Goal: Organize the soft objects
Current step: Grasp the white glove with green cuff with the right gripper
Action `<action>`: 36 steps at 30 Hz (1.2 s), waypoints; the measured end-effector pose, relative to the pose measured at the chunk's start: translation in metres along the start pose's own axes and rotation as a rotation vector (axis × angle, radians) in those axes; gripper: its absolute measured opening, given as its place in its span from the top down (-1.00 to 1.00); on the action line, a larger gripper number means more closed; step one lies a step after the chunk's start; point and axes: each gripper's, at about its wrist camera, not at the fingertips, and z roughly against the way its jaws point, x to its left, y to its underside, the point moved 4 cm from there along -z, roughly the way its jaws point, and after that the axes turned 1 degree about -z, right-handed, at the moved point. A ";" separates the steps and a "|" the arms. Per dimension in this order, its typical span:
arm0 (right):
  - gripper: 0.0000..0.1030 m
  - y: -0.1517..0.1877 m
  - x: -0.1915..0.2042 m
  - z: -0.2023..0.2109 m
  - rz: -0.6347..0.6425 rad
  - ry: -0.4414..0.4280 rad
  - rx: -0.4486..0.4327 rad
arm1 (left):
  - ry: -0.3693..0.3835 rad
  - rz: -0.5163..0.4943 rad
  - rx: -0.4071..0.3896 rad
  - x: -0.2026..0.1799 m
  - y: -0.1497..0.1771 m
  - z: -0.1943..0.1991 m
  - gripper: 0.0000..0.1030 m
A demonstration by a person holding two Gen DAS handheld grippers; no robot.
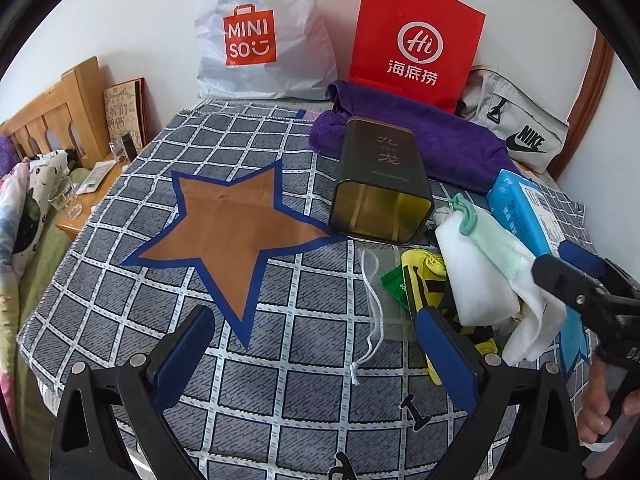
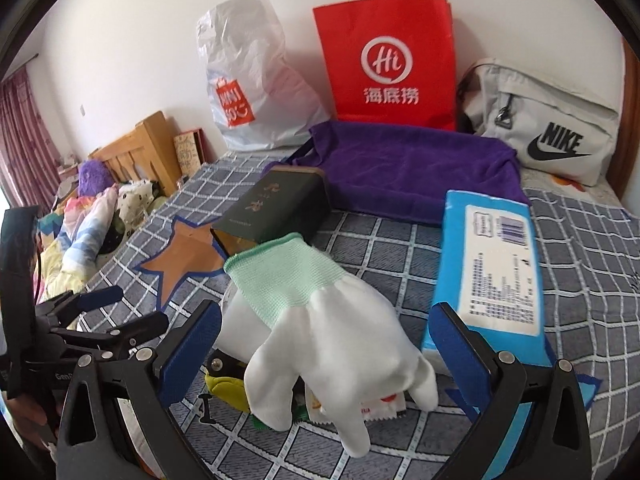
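Lying between right gripper (image 2: 326, 354) fingers (image 2: 191, 354): white glove (image 2: 340, 344).

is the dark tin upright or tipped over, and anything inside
Tipped over: the dark tin lies on its side on the checked cloth, open mouth facing the left wrist camera. The visible gold interior looks empty.

Setting: home bedroom. Evidence: wooden headboard (image 1: 52, 116) with rumpled patterned bedding (image 1: 24, 208) beside it; small wooden bedside stand (image 1: 86, 216) carrying a drinking glass (image 1: 66, 200); pink curtains (image 2: 20, 136) at the window; shopping bags, one white plastic (image 1: 260, 32) and one red paper (image 1: 416, 40), leaning against a plain white wall (image 1: 120, 12).
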 end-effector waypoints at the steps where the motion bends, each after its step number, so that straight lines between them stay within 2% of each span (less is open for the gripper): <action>1: -0.98 0.000 0.000 -0.003 0.004 0.001 0.003 | 0.009 0.002 0.002 0.001 0.000 -0.001 -0.96; 5: -0.95 0.002 -0.002 -0.019 -0.007 -0.032 0.047 | 0.033 0.008 0.004 0.003 0.000 -0.006 -0.96; 11: -0.49 0.006 -0.003 -0.035 -0.005 -0.078 0.097 | 0.058 0.019 0.011 0.007 0.000 -0.011 -0.96; 13: -0.07 0.007 -0.002 -0.033 -0.010 -0.115 0.091 | 0.058 0.024 0.016 0.008 0.000 -0.014 -0.96; 14: 0.04 0.007 -0.001 -0.031 -0.006 -0.122 0.088 | 0.059 0.026 0.017 0.009 -0.001 -0.014 -0.96; 16: 0.45 0.006 0.002 -0.028 0.013 -0.116 0.084 | 0.063 0.034 0.022 0.011 -0.001 -0.016 -0.96; 18: 0.69 0.005 0.005 -0.022 0.030 -0.101 0.073 | 0.062 0.037 0.024 0.013 -0.001 -0.017 -0.96; 26: 0.69 0.000 0.005 0.019 0.014 -0.115 -0.021 | 0.049 0.044 0.034 0.015 0.001 -0.019 -0.96; 31: 0.69 0.005 -0.002 0.044 0.018 -0.078 -0.059 | 0.032 0.046 0.028 0.016 0.001 -0.012 -0.96; 36: 0.69 0.026 -0.025 0.064 -0.019 -0.005 -0.048 | 0.057 0.038 0.005 0.005 -0.001 0.000 -0.96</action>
